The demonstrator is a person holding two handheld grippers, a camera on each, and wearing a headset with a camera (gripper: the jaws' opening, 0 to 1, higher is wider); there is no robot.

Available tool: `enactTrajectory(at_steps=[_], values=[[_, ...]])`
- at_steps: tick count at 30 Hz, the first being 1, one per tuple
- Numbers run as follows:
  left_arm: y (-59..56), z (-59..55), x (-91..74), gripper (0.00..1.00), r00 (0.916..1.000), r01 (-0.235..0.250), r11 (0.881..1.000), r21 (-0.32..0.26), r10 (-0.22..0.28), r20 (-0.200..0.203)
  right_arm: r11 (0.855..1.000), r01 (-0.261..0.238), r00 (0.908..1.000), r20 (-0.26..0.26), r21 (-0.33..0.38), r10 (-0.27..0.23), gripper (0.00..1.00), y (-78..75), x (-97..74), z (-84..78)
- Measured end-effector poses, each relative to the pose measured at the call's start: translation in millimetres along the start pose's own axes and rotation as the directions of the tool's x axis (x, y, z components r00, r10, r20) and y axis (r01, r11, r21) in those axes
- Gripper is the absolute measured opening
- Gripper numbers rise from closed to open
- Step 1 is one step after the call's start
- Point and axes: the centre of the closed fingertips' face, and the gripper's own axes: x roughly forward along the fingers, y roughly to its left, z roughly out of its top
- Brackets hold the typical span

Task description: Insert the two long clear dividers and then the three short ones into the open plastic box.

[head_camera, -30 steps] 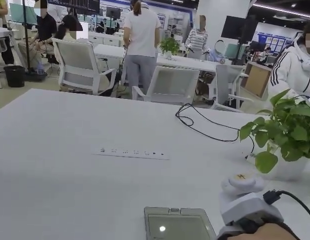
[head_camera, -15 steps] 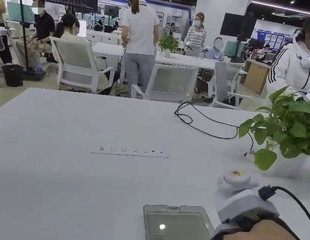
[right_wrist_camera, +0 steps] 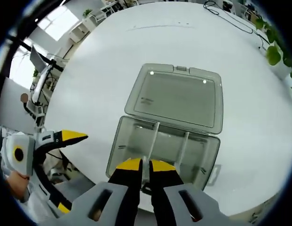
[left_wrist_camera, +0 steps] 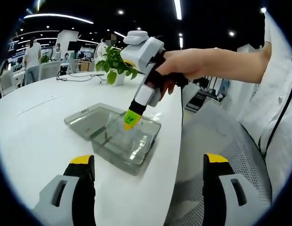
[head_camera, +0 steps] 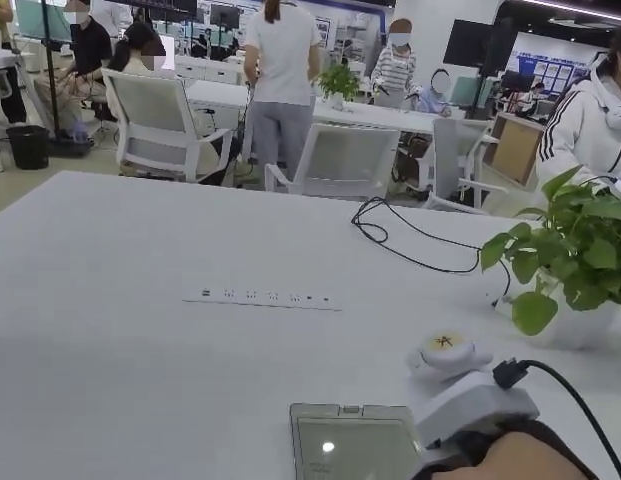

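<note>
Divider (right_wrist_camera: pixel 153 139) pinched in the right claw (right_wrist_camera: pixel 146 165), tips closed on its near end, strip running from the tips toward the hinge-side wall of the box (right_wrist_camera: pixel 118 141). Looks upright; can't tell if it's seated in wall slots, or whether it's a long or a short one. Second divider (right_wrist_camera: pixel 184 146) stands just beside it, roughly parallel. In the left gripper view the right claw is nose-down inside the box, the person's hand (left_wrist_camera: pixel 181 70) on the handle. Left claw (left_wrist_camera: pixel 149 160) has its jaws wide apart, holding nothing, on the near side of the box and apart from it. Box sits open at the near edge of the desk (left_wrist_camera: pixel 37 122), lid (right_wrist_camera: pixel 176 96) laid flat behind it. Head view catches the lid at its bottom edge with the right gripper beside it. Potted plant (head_camera: pixel 570 250) and black cable (head_camera: pixel 410 250) lie further out, socket strip (head_camera: pixel 262 297) mid-desk.

Risks, my read: the box isn't braced and it's close to the desk edge, so a downward or sideways push from the right claw could skid it or tip it off. Clear strip in a clear box is hard to see, and the headset aims well past the box. The strip's end could miss its slot, go in skewed, then bow or jam. Thin plastic under a hard pinch might spring sideways on release. Left claw steadying a wall first would help.
</note>
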Motion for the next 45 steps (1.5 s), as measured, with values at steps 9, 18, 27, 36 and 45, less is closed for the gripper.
enactTrajectory(at_steps=[9, 18, 27, 36, 45], values=[[-1.3, -0.9, 0.8, 0.98, 1.0000, -0.002, 1.000, -0.002, 0.002, -0.003, 0.993, 0.053, 0.9985, -0.009, -0.104, -0.054, 0.07, 4.3, 2.6, 2.0], [-0.2, -1.7, 0.6, 1.00, 1.0000, -0.006, 1.000, 0.002, 0.006, -0.004, 0.995, 0.010, 0.9999, -0.001, -0.101, -0.010, 0.08, 4.8, 9.6, 1.8], [0.2, -3.6, 0.7, 1.00, 0.9999, 0.000, 1.000, 0.007, 0.000, -0.011, 0.996, -0.035, 0.9994, 0.004, -0.078, 0.036, 0.09, 4.6, 19.2, -1.6], [1.8, -3.4, 0.7, 1.00, 0.9999, -0.006, 1.000, 0.005, 0.006, -0.015, 0.996, -0.077, 0.9968, 0.019, -0.051, 0.078, 0.10, 3.4, 23.9, -3.5], [1.5, -1.0, 0.0, 1.00, 0.9997, -0.019, 1.000, -0.003, 0.019, -0.016, 0.991, -0.128, 0.9897, 0.060, -0.034, 0.130, 0.11, 3.8, 24.7, -2.8]])
